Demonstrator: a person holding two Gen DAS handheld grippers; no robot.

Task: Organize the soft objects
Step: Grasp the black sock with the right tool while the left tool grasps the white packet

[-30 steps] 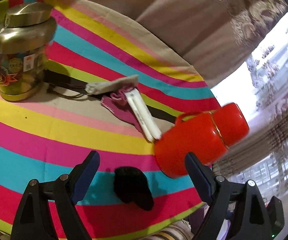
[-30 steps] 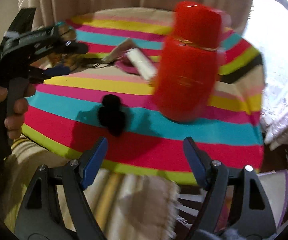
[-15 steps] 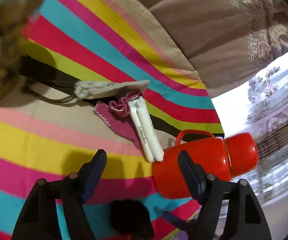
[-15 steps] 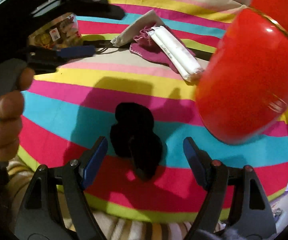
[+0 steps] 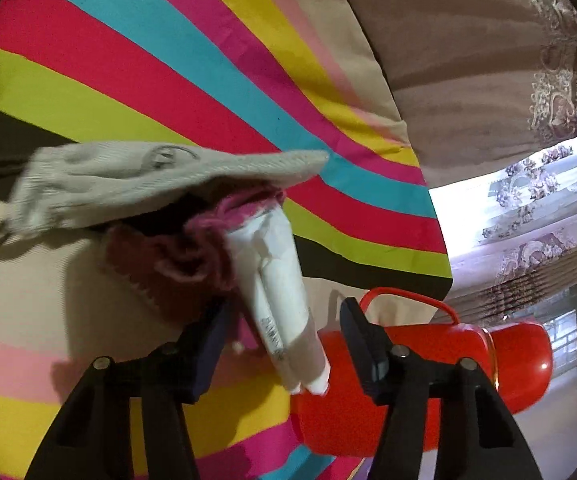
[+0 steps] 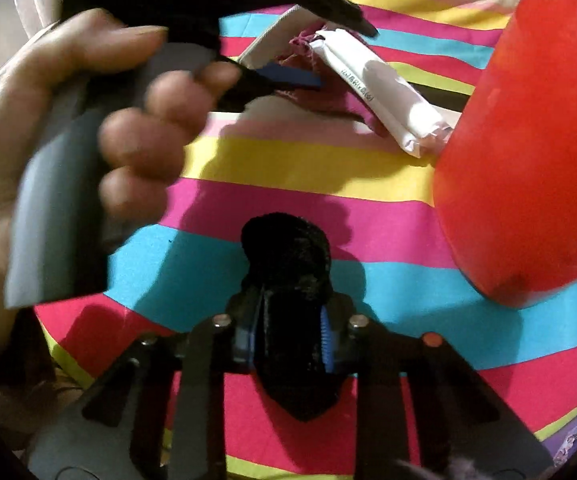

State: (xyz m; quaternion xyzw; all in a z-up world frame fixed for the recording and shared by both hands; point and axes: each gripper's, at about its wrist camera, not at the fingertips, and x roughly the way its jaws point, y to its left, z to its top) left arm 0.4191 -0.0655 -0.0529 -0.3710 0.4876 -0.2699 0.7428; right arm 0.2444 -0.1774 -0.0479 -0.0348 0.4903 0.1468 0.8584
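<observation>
Striped cloth (image 6: 288, 168) in pink, yellow, teal and red covers the round table. Nearest, the right gripper (image 6: 288, 336) has its jaws closing around a black fuzzy sock (image 6: 286, 264), the pads pressing both its sides near the table's front edge. Beside it stands a red flask (image 6: 528, 152); its lid is on, so its contents cannot be seen. Farther back, the left gripper (image 5: 284, 336), held in a person's hand (image 6: 88, 128), is about half open and closing, with a white wrapped pack (image 5: 276, 280) between its fingers, not yet pinched. That pack lies on a pink knitted piece (image 5: 176, 272), with a grey sock (image 5: 136, 176) draped just behind.
</observation>
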